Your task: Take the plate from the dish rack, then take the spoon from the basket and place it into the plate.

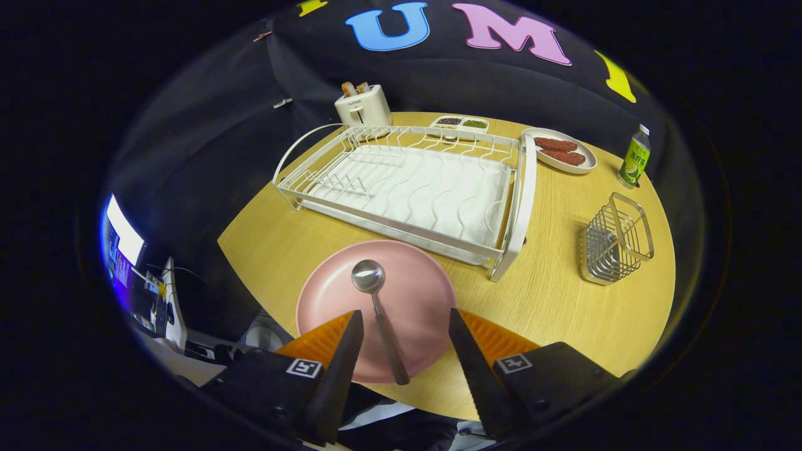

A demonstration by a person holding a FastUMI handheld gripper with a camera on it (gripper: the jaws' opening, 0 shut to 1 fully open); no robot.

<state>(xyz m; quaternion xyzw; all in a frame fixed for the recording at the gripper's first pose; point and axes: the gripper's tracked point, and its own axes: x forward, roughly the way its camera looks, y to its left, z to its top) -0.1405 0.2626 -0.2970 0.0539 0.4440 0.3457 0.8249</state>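
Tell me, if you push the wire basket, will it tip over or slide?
The basket is open wire and looks empty, so it is probably light and would slide easily on the smooth table. It stands taller than it is wide, so a push near its rim might tip it. The open gripper hovers over the plate and spoon.

Pale pink round plate (401, 294) with a shiny silver metal spoon (376, 300) on a light yellowish woodgrain table (564, 300), plus a white wire dish rack (407, 188) and silver wire basket (614, 241).

Wooden table (564, 300) bears dish rack (407, 188), pink plate (413, 294), wire basket (617, 241).
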